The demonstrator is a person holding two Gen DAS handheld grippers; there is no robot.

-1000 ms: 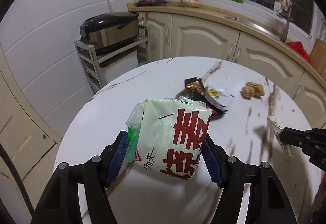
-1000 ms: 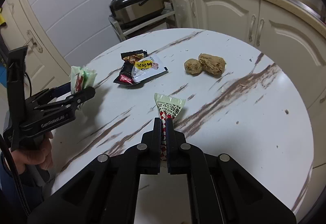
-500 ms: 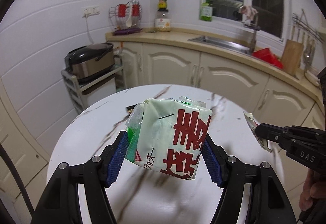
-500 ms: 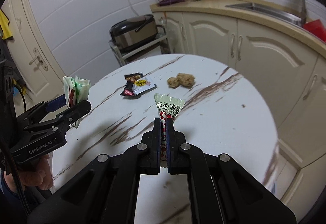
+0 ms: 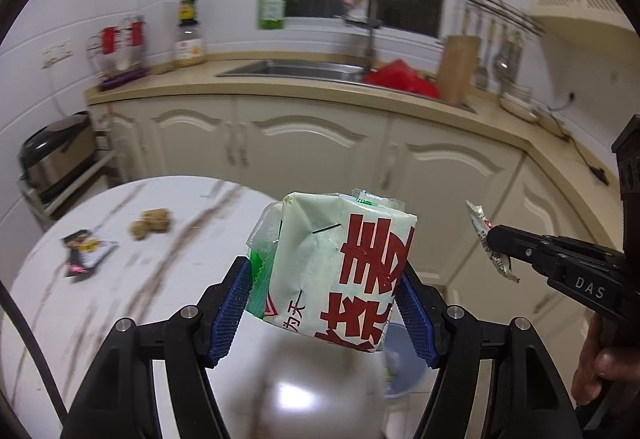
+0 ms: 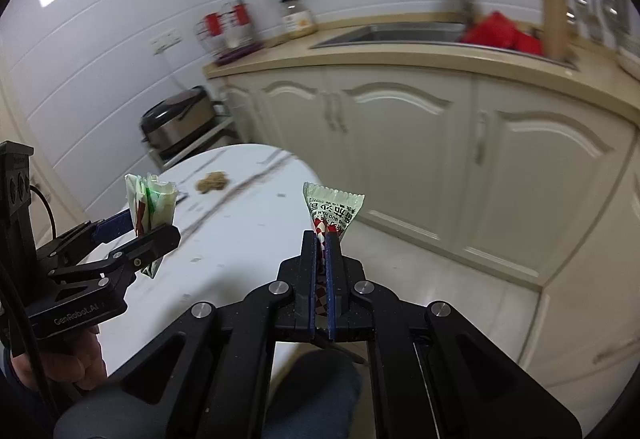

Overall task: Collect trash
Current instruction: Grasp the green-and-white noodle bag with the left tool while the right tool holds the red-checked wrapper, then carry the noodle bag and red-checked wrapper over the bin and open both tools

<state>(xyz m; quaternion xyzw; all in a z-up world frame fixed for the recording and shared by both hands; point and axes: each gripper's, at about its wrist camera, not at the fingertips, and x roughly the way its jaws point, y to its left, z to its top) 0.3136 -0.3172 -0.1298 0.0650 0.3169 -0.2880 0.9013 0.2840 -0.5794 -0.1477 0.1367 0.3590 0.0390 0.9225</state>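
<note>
Two pieces of trash are in my grip and both have come up off the table since a second ago, when I was low over the marble top. That lift and swing toward the floor suggests the carry to the bin is under way.

My left gripper point(image 5: 324, 303) is clamped about halfway shut around the green-and-white packet point(image 5: 340, 267), a puffy, crinkled pouch with big red characters, held upright at centre. My right gripper point(image 6: 323, 239) is pinched nearly closed on the small sachet point(image 6: 334, 209), pale green with a serrated top, fanning out above the fingertips.

At 5 o'clock below the packet in the left view sits a pale blue bin point(image 5: 400, 363), partly hidden. At 9 o'clock, the table point(image 5: 180, 239) still holds dark wrappers point(image 5: 86, 249) and brown lumps point(image 5: 152, 225).
</note>
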